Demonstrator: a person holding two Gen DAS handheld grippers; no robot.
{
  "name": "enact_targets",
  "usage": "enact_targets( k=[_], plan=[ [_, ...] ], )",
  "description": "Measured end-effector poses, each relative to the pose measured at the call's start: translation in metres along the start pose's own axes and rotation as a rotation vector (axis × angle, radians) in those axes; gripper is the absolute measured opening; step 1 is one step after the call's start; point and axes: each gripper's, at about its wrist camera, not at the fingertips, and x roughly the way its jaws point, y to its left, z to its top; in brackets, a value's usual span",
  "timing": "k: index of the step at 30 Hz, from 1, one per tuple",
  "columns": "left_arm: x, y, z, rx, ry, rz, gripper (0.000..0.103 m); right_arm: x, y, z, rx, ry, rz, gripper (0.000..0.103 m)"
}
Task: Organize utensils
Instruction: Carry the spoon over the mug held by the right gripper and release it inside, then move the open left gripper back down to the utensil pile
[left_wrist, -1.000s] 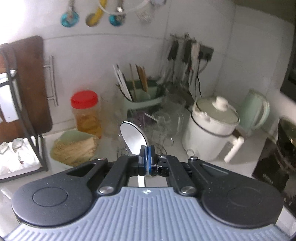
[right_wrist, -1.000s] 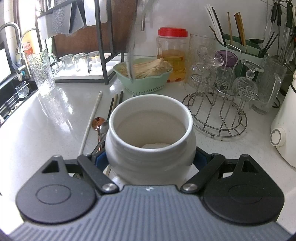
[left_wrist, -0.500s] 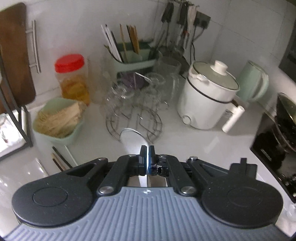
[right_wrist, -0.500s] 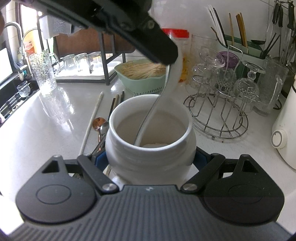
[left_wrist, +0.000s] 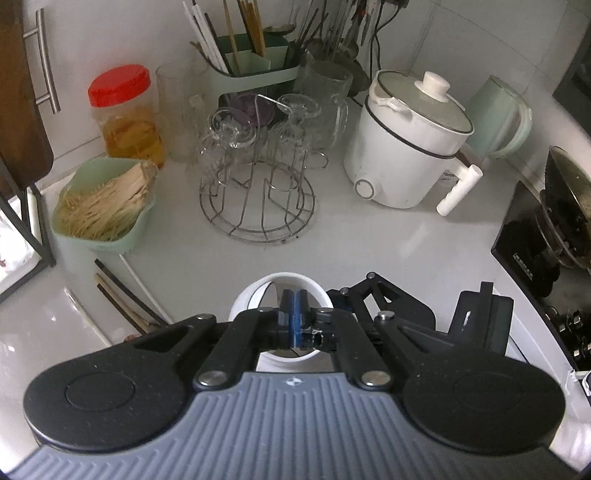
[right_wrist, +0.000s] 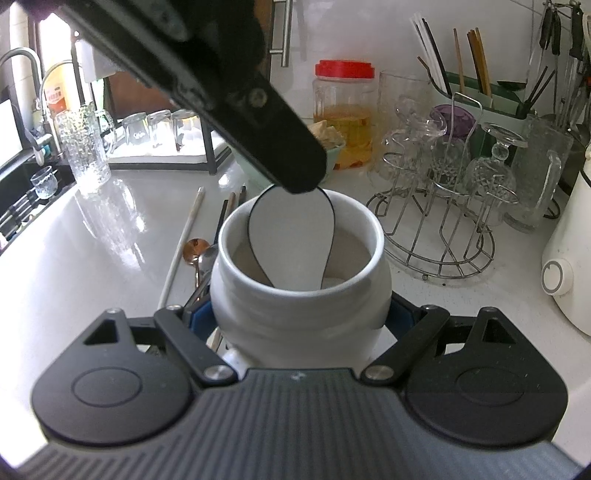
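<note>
Your left gripper (right_wrist: 295, 184), fingers pinching the white spoon (right_wrist: 291, 240), has come down so its bowl now sits inside the white jar (right_wrist: 299, 310) that your right gripper (right_wrist: 299, 321) clamps on the worktop (right_wrist: 92, 258), leaving only release.

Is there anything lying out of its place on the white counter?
Yes. Several loose chopsticks and two spoons lie scattered on the counter left of the white ceramic jar, not yet in it.

I see a white countertop (left_wrist: 369, 243), wire glass rack (left_wrist: 258, 210), green basket (left_wrist: 103, 218), white cooker (left_wrist: 406, 147), loose chopsticks (left_wrist: 122, 295), white jar (right_wrist: 299, 280).
</note>
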Motion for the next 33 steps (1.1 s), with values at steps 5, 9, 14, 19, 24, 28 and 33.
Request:
enact_targets(
  k=[5,9,14,19,24,28,33],
  plan=[
    [-0.003,-0.003,-0.002,-0.022,-0.005,0.006,0.002,-0.001,0.000,-0.001,-0.004,-0.005,0.001,0.091],
    [-0.009,-0.005,-0.008,-0.058,-0.016,0.031,0.002,-0.002,-0.001,-0.003,0.000,-0.011,0.000,0.091],
    [-0.029,-0.006,-0.022,-0.134,-0.065,0.077,0.008,-0.003,-0.001,-0.005,-0.010,-0.026,0.005,0.091],
    [-0.053,-0.001,-0.043,-0.222,-0.122,0.148,0.024,-0.006,-0.007,-0.008,-0.022,-0.033,0.026,0.091],
    [-0.073,-0.003,-0.067,-0.281,-0.166,0.222,0.035,-0.006,-0.008,-0.009,-0.027,-0.040,0.038,0.091],
    [-0.083,-0.004,-0.083,-0.315,-0.173,0.269,0.039,-0.005,-0.007,-0.007,-0.020,-0.026,0.033,0.091],
    [-0.091,0.005,-0.091,-0.349,-0.151,0.337,0.042,-0.005,-0.007,-0.005,-0.010,-0.007,0.022,0.091]
  ],
)
